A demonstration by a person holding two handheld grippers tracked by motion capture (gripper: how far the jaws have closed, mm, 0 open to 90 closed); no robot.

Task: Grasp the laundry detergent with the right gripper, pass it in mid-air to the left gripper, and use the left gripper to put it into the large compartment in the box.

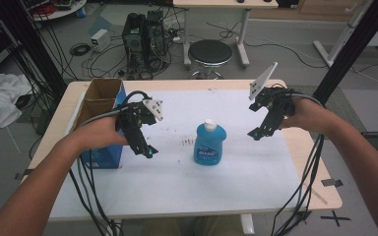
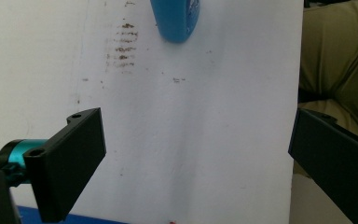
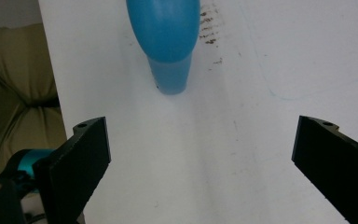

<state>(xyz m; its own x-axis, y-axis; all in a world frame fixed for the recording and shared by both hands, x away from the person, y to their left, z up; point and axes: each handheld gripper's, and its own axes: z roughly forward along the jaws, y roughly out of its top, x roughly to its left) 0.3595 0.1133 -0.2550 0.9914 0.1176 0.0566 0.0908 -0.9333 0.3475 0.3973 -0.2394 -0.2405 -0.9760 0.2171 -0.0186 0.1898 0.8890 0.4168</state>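
One blue dish-soap bottle (image 1: 209, 143) stands upright at the centre of the white table cover (image 1: 236, 187), untouched. The left gripper (image 1: 146, 150) and right gripper (image 1: 256, 132) hover on either side of it, both jaws spread wide and empty. No grasp is made yet; approach and pickup remain. One open cardboard box (image 1: 101, 105) sits at the table's left.
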